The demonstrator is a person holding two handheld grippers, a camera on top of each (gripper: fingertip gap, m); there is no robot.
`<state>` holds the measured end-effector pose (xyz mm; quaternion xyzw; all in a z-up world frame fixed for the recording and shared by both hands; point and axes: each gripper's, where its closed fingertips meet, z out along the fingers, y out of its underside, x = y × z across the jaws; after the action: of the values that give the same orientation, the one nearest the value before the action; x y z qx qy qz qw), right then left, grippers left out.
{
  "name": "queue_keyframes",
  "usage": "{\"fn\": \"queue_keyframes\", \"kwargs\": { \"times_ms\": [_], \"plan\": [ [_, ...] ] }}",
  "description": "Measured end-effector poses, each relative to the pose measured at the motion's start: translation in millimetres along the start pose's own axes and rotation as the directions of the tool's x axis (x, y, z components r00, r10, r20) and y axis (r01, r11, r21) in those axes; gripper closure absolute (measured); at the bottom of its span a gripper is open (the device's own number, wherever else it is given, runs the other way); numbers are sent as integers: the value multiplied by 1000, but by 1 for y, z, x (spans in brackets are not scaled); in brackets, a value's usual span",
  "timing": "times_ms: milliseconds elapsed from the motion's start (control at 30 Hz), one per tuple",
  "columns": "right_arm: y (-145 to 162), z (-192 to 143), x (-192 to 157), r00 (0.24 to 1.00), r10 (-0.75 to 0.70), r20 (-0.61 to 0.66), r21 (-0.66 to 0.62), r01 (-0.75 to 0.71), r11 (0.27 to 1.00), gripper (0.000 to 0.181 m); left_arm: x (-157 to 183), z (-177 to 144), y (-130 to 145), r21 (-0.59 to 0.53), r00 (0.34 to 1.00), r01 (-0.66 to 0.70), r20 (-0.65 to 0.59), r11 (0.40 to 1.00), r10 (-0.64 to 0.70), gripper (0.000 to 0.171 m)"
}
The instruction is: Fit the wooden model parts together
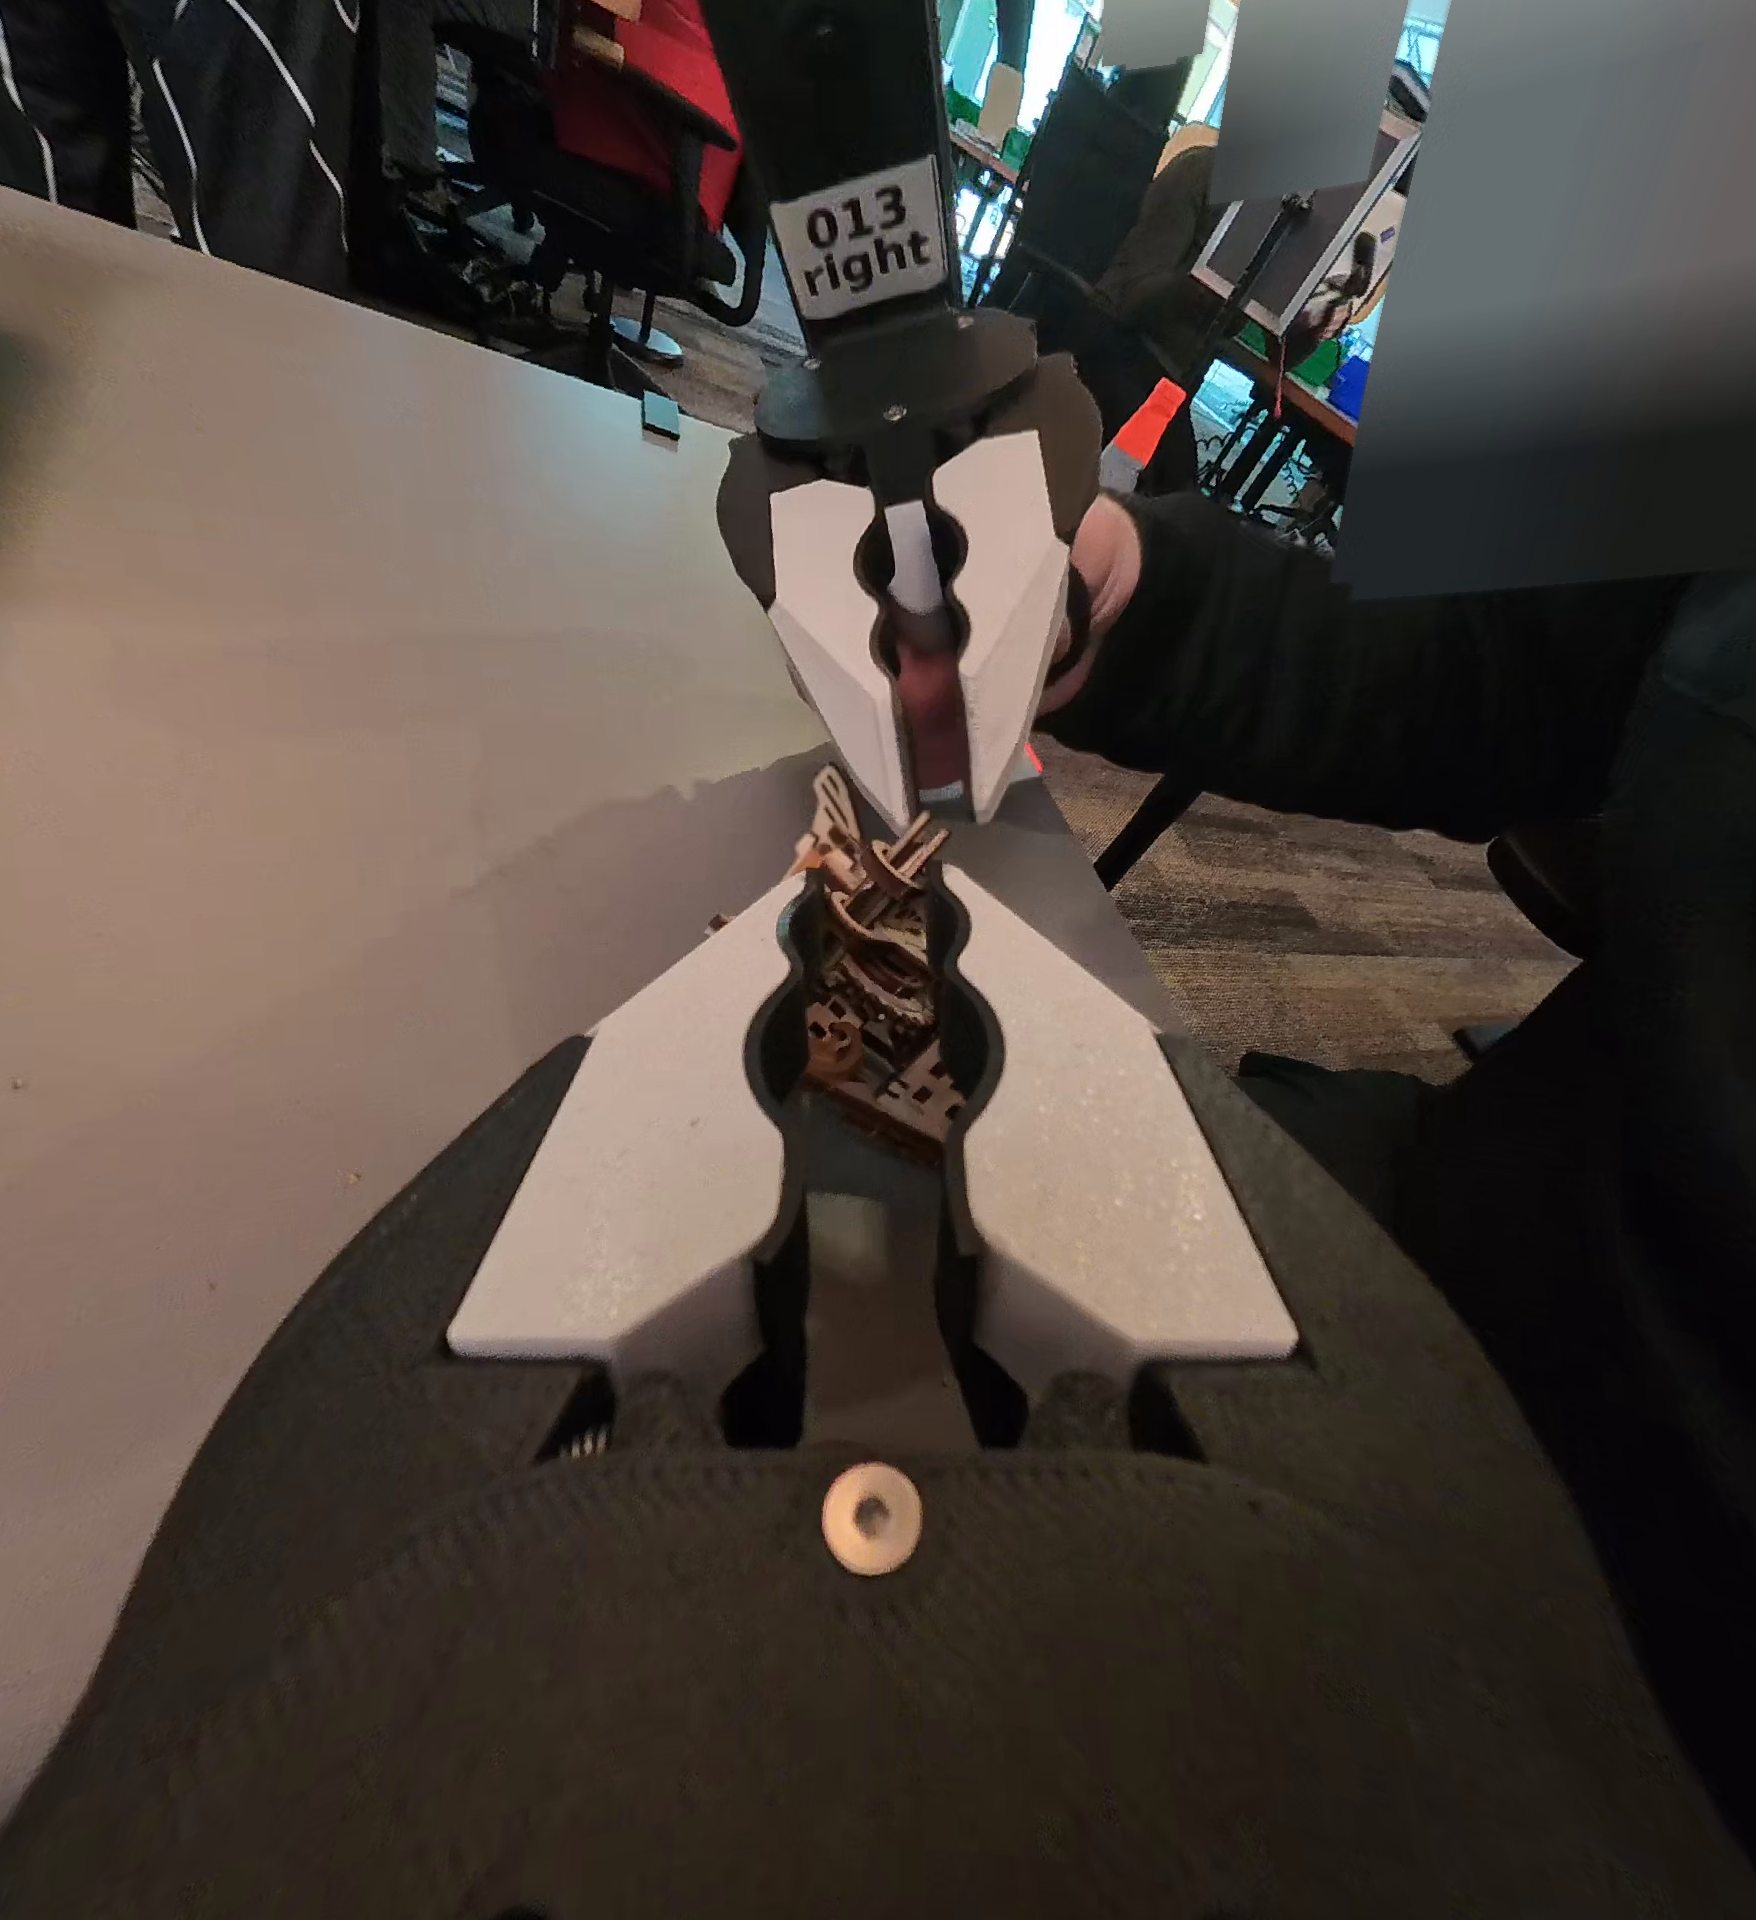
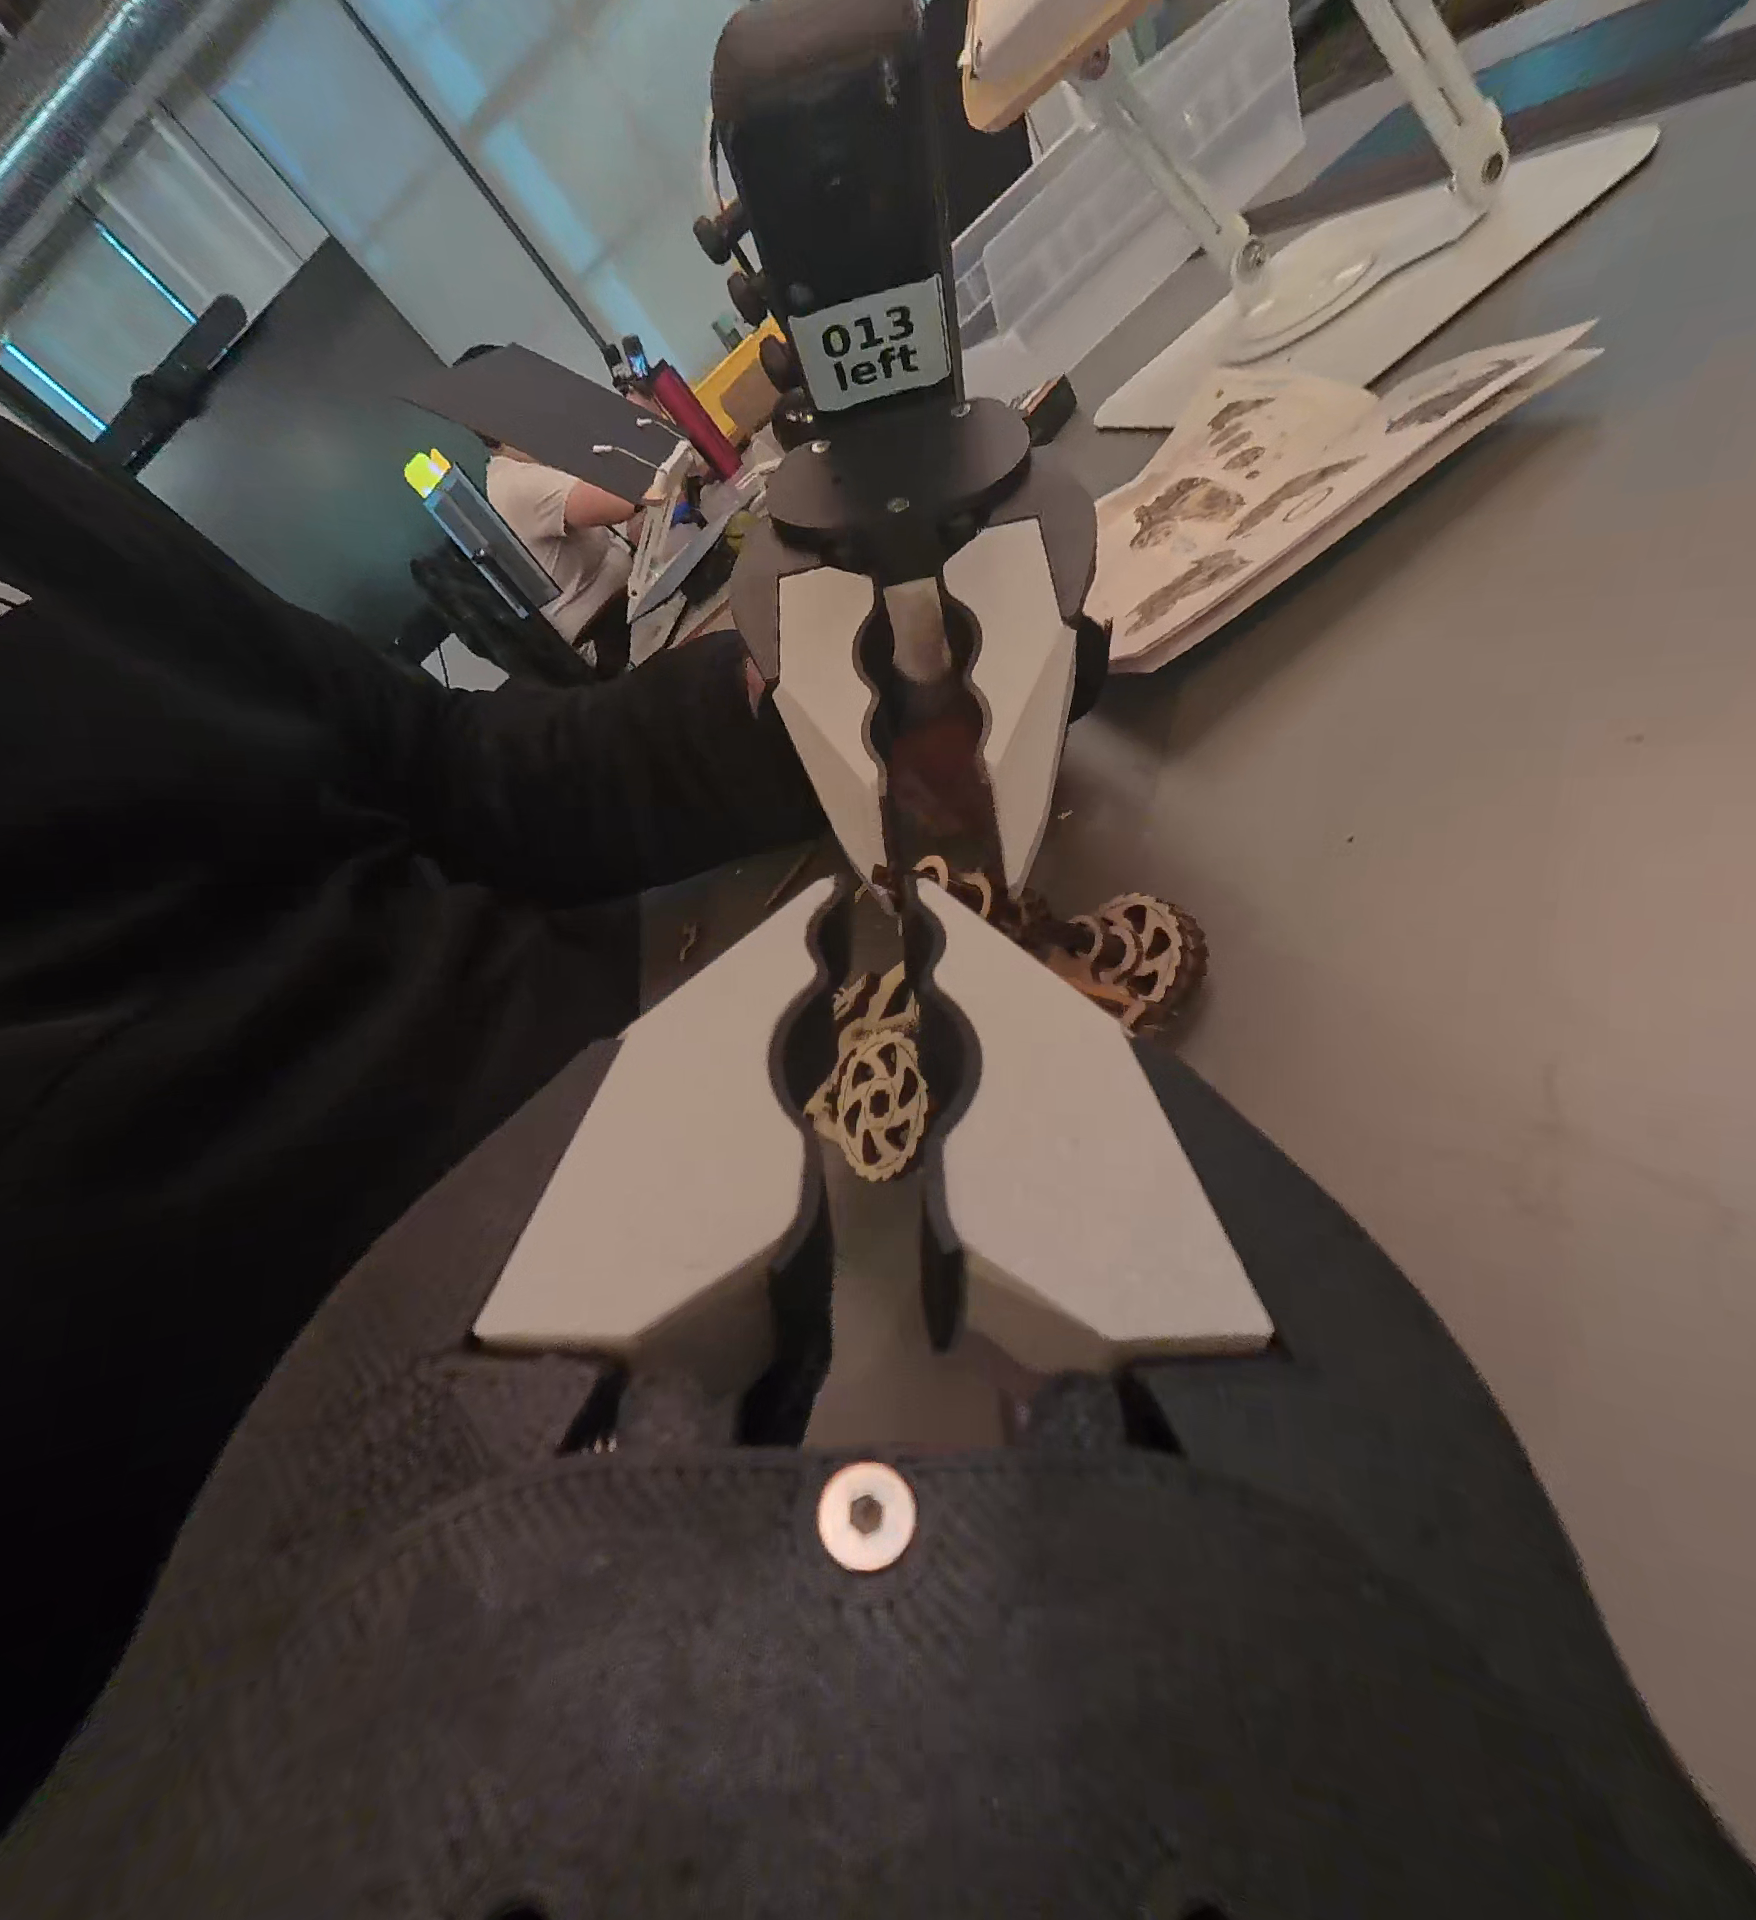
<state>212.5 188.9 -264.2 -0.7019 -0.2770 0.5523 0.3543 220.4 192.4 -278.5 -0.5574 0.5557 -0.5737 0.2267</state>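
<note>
- Wooden model (image 1: 879,997) sits on the table (image 1: 282,727) right at its edge, btwn the two grippers, which face each other tip to tip. Likely so one can steady the body while the other presses a part in.
- Left gripper (image 1: 874,883): jaws nearly shut, only a narrow gap at the tips. Brown laser-cut pieces of the model show through the scalloped slot btwn the fingers; tips appear to pinch the top of the assembly, w/ a small peg-like bit poking up at 12 o'clock. Can't confirm firm contact, the tips hide the pinch point.
- Right gripper (image 2: 879,904): jaws also almost closed, a thin dark sliver running down the gap. A pale gear wheel (image 2: 869,1107) lies seen through the slot, below the tips toward 6 o'clock; whether the jaws hold anything or just hover over it, can't tell.
- In the right wrist view a second pair of toothed wheels (image 2: 1144,951) sticks out at approx 2 o'clock from the tips, resting on the table; looks like part of the same model.
- An open instruction booklet (image 2: 1321,488) lies further off at 1 o'clock, by a white stand (image 2: 1373,208); presumably kept in sight for reference.
- A dark sleeve (image 2: 541,769) reaches in from 9 o'clock to the far gripper.
- Judgement: mid-fit; both tools converge on one joint, so alignment matters more than force w/ such thin ply.
</note>
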Motion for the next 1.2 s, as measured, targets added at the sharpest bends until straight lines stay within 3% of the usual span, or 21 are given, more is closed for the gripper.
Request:
{"fn": "queue_keyframes", "kwargs": {
  "times_ms": [200, 400, 600, 767, 967, 1200],
  "plan": [
    [2, 0, 1, 998, -55, -42, -10, 55, 998, 181, 3, 2, 0, 4, 1000, 5, -13, 1000, -5, 156],
    [3, -3, -2, 995, -84, -56, -45, 82, 996, 176, 3, 4, 0, 0, 1000, 0, -19, 1000, 0, 156],
    [34, -16, -7, 967, -207, -147, -249, 166, 954, 164, 3, 4, 0, -5, 1000, -4, -21, 1000, 4, 157],
    [43, -20, -1, 945, -229, -232, -295, 156, 943, 162, 3, 4, 0, -7, 1000, -6, -21, 1000, 6, 156],
    [51, -31, 5, 936, -105, -337, -253, 18, 967, 158, 3, 4, 0, -19, 1000, -11, -16, 1000, 11, 157],
    [60, -23, 8, 944, 182, -275, -102, -217, 971, 169, 4, 5, 0, -11, 1000, -8, -20, 1000, 8, 156]
  ]
}}
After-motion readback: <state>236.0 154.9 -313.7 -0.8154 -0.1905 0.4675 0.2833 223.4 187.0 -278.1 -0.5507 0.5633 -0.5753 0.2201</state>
